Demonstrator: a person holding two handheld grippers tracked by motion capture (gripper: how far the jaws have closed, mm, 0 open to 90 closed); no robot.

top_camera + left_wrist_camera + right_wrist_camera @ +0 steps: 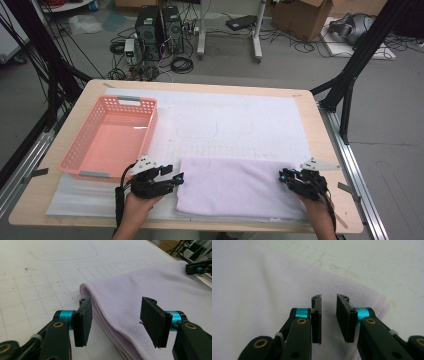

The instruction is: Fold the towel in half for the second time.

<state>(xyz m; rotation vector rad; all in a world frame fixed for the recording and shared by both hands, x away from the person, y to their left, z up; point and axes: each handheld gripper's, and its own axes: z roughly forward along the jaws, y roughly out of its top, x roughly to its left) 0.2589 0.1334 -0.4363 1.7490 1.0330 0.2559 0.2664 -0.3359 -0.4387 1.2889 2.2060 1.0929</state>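
My wooden table (320,150) wears a white squared mat (225,125). The soft purple towel (235,187) lies folded flat. My left fingers (85,315) stand wide apart, my right fingers (344,315) slightly apart, holding nothing.

The towel (235,192) is soft, fuzzy lilac cloth. The basket (111,137) is shiny pink plastic. The table (327,150) edge looks like smooth pale wood.

Folded lilac towel (150,290) runs past the left gripper view's bottom edge; beside it, the right gripper (198,267) shows only partly.
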